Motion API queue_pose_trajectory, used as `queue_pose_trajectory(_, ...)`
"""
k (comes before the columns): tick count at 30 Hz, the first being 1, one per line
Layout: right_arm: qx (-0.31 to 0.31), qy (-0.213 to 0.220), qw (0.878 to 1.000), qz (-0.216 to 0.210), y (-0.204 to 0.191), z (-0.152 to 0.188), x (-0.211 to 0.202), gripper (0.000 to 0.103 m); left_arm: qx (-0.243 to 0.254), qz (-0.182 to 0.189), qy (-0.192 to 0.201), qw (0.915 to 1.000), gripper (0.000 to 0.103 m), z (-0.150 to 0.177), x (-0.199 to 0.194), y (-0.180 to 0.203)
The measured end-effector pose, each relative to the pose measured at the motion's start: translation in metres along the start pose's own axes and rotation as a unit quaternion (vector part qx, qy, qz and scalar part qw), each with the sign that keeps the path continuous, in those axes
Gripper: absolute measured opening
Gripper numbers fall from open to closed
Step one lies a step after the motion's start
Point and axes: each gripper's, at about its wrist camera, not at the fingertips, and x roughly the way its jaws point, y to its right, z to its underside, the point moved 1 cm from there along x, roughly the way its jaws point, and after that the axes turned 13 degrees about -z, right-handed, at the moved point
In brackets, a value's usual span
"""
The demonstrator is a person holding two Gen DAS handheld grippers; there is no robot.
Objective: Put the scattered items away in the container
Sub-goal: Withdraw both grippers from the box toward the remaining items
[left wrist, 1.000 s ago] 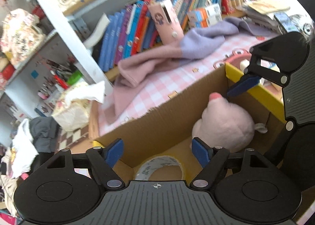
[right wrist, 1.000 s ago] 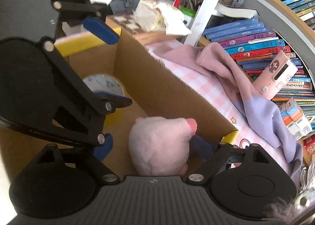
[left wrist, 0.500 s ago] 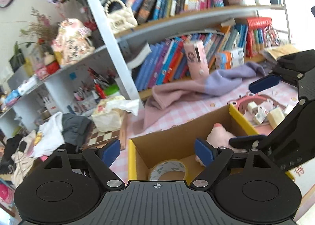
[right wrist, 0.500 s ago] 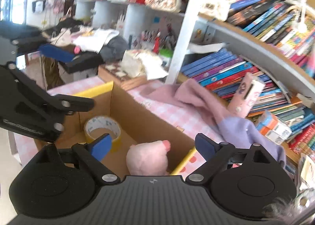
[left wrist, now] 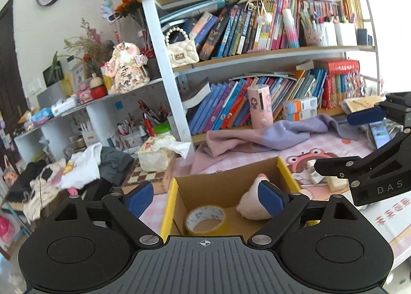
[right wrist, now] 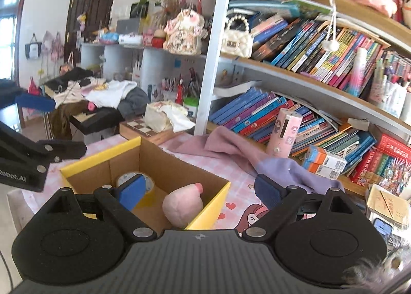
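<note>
Open-topped cardboard box (left wrist: 226, 183) — tape roll (left wrist: 205, 219) and pink plush (left wrist: 253, 206) on its floor.

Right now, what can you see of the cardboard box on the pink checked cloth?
The cardboard box is plain brown corrugated card, open at the top, its flaps yellow on the inner face and folded outward. It sits upright on the pink checked cloth. Inside, on the floor, a roll of tape lies flat and a pink plush toy rests against the wall nearest the shelf. Neither gripper touches it.
</note>
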Motion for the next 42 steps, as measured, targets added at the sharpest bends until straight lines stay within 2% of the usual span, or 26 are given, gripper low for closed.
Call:
queue_pose_trajectory(5, 0.01, 0.011, 1.0, 0.023, -0.013, 0.015, -0.034, 0.093, -0.014, 0.01, -0.004, 0.9998, 0.097, 0.017, -0.028, 0.01)
queue_pose_trajectory(10, 0.027, -0.003, 0.998, 0.055, -0.029, 0.044, -0.054, 0.093, -0.026, 0.025, -0.027, 0.999, 0.097, 0.038, -0.047, 0.017)
queue_pose_trajectory(15, 0.029, -0.027, 0.996, 0.074, -0.045, 0.075, -0.063, 0.093, -0.014, 0.027, -0.037, 0.9989, 0.097, 0.056, -0.057, 0.023)
queue_pose_trajectory(21, 0.046, -0.03, 0.994, 0.091, -0.053, 0.095, -0.071, 0.094, -0.003, 0.033, -0.046, 0.9984, 0.097, 0.067, -0.062, 0.026)
queue_pose_trajectory(28, 0.107, -0.056, 0.988, 0.094, -0.066, 0.117, -0.071, 0.094, -0.051, 0.036, -0.109, 0.992, 0.097, 0.095, -0.065, 0.029)
queue_pose_trajectory(31, 0.115, -0.07, 0.987, 0.092, -0.071, 0.123, -0.07, 0.094, -0.048, 0.036, -0.129, 0.9898, 0.097, 0.108, -0.066, 0.028)
queue_pose_trajectory(42, 0.12, -0.121, 0.983, 0.07, -0.082, 0.137, -0.06, 0.094, -0.055, 0.048, -0.158, 0.9848, 0.097, 0.13, -0.06, 0.022)
